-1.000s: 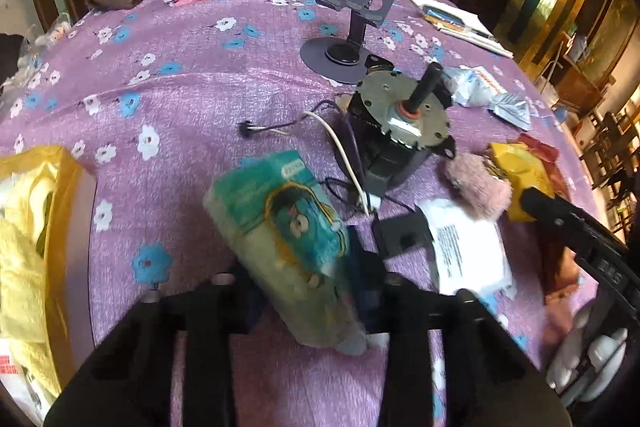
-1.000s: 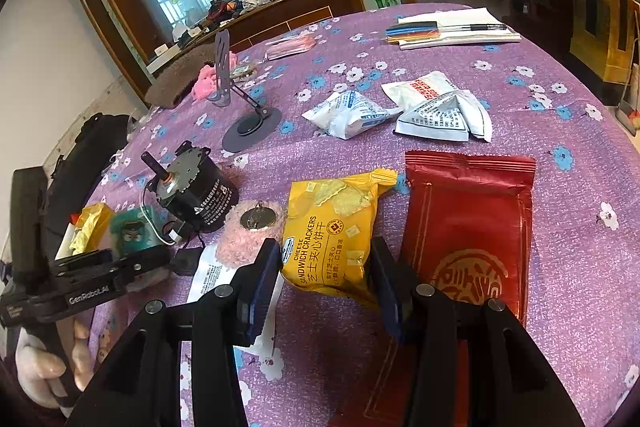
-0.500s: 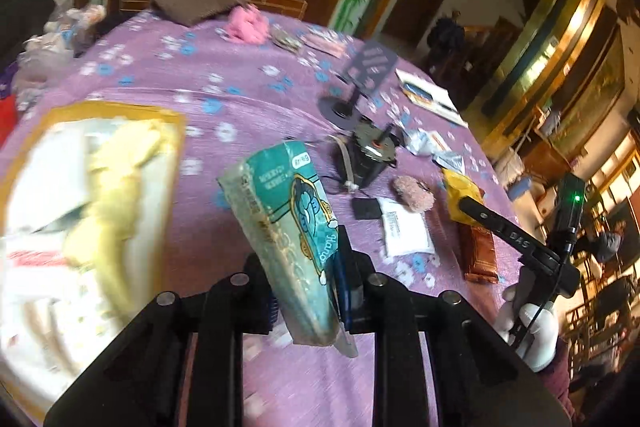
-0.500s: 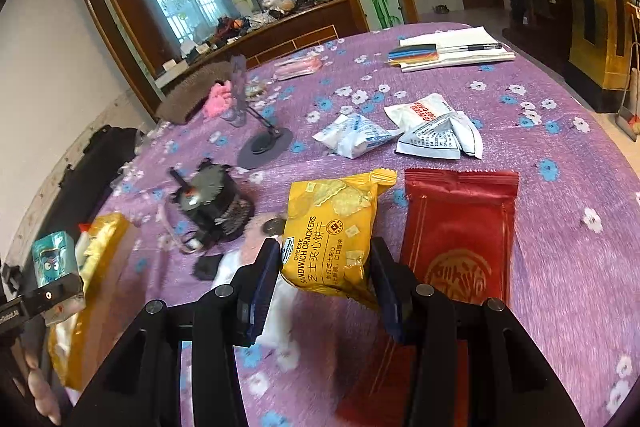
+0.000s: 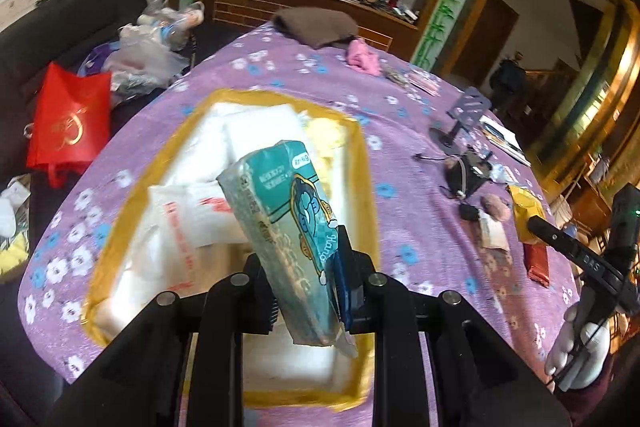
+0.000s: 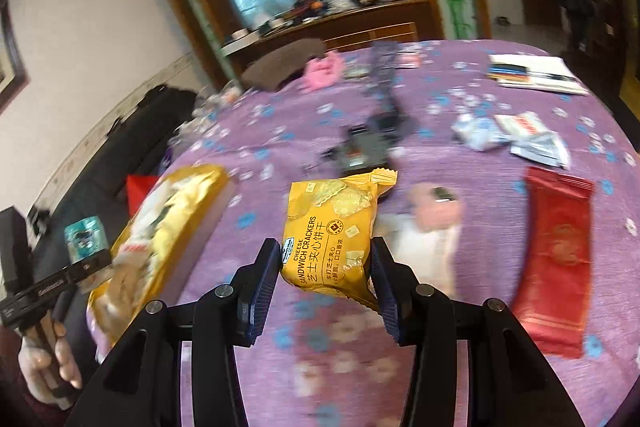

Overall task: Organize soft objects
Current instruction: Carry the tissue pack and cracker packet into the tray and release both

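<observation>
Left claw (image 5: 308, 291) clamped on a teal tissue pack (image 5: 286, 223), pack tilted, held in the air directly over the yellow box (image 5: 362, 163) on the purple floral worktop (image 5: 408, 155). Box holds white soft packs (image 5: 208, 215) and something pale yellow at its far end. Right claw (image 6: 324, 273) gripping a yellow cheese sandwich cracker bag (image 6: 332, 227) by its lower end, bag lifted above the worktop, clear of the cloth. Red packet (image 6: 554, 259) lies flat to the right of the bag, pink fluffy item (image 6: 436, 211) between them, both on the cloth. White crumpled packets (image 6: 516, 137) farther back right, dark motor-like part (image 6: 366, 147) mid worktop, blurred. Pink cloth (image 6: 324, 69) and brown knit item (image 6: 284, 63) at the far edge. From the right wrist view the box sits left of the cracker bag, with the left claw and tissue pack at the box's near left side. Red bag (image 5: 68, 123) off the worktop, left.
</observation>
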`<action>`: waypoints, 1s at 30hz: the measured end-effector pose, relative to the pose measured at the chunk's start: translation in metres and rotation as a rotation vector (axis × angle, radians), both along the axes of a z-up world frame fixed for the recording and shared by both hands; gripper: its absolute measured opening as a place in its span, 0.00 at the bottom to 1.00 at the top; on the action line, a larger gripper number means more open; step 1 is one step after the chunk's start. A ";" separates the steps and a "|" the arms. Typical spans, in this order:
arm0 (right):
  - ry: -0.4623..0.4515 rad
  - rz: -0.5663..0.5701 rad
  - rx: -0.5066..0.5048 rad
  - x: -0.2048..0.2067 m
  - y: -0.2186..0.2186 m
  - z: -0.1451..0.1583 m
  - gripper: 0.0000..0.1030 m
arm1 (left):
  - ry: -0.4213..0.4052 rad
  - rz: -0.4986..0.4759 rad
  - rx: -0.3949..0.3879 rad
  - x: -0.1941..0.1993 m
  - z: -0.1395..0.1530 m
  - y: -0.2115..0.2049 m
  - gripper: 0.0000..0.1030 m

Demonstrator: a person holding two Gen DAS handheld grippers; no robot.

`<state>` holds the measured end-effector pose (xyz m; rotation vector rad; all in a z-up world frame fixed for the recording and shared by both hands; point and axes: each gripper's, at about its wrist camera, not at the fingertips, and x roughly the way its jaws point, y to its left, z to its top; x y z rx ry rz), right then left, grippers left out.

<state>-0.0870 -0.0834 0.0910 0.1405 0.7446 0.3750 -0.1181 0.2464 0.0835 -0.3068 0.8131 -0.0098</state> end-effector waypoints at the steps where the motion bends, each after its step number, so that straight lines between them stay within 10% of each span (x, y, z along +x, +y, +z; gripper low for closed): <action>1: 0.007 0.023 0.002 -0.001 0.010 0.000 0.43 | 0.002 0.012 -0.002 -0.001 -0.003 0.005 0.19; 21: 0.114 0.384 -0.061 0.010 0.183 -0.017 0.44 | 0.035 -0.006 -0.005 -0.010 -0.027 0.041 0.20; 25: 0.112 0.435 -0.119 0.000 0.209 -0.025 0.44 | 0.012 0.003 -0.073 -0.014 -0.024 0.051 0.28; 30: 0.101 0.458 -0.182 -0.005 0.230 -0.035 0.45 | -0.062 0.053 -0.121 -0.027 -0.012 0.066 0.61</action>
